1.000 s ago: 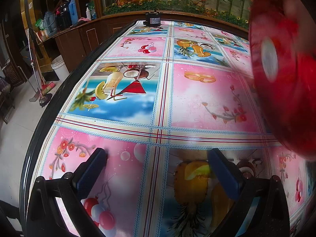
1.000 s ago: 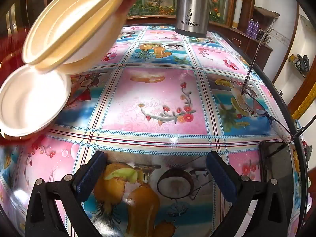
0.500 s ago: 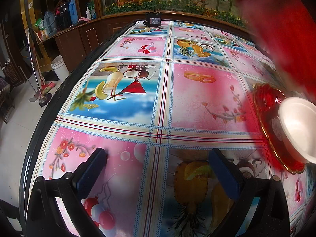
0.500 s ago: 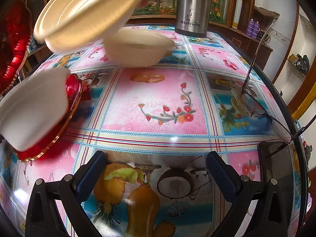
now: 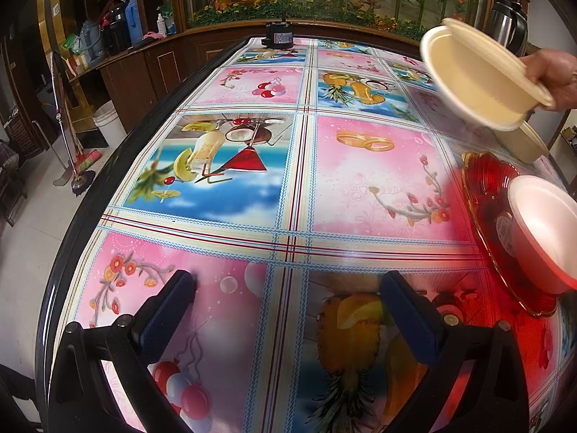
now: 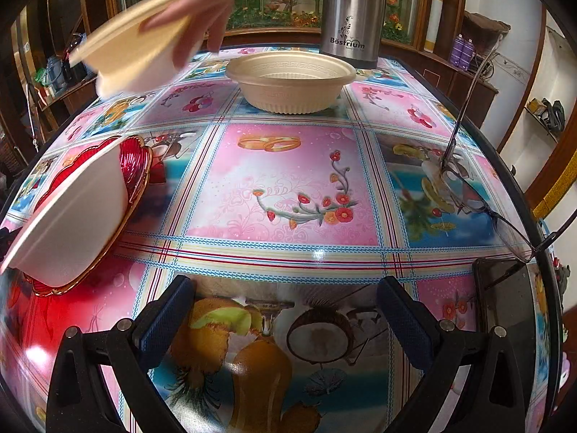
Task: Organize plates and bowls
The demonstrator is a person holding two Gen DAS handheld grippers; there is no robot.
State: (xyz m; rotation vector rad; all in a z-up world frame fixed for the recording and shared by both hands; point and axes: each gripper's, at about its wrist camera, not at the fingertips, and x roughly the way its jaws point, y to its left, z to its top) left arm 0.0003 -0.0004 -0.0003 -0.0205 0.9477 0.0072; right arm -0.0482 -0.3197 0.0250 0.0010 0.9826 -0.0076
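1. The left tool [image 5: 286, 310] sits low over the tabletop [image 5: 252, 195] with its jaws spread wide and nothing between them; its blue pads [image 5: 166, 310] hang above the patterned cloth.
2. The right tool [image 6: 285, 310] is likewise spread wide and empty, just above the cloth's coconut and fruit print.
3. A red plate [image 6: 135, 160] with a scalloped gold edge lies flat on the tabletop, to the right in the left wrist view and to the left in the right wrist view.
4. A white bowl [image 6: 72, 216] rests on the red plate, tipped so its mouth faces up and toward the left tool's side, its rim slanting rather than level.
5. A cream bowl [image 6: 290, 84] stands upright on the tabletop farther back, mouth up, rim level, ribbed wall visible, just in front of a steel flask [image 6: 351, 11] marked "Bestrium".
6. A bare hand [image 6: 202, 3] holds a stack of cream bowls [image 6: 133, 57] in the air above the far left part of the cloth, well clear of the surface; the stack is tilted and blurred, its mouth turned toward the left tool's camera.
7. A pair of glasses [image 6: 465, 184] lies on the right side of the tabletop, beside a dark phone [image 6: 505, 306] at the edge.
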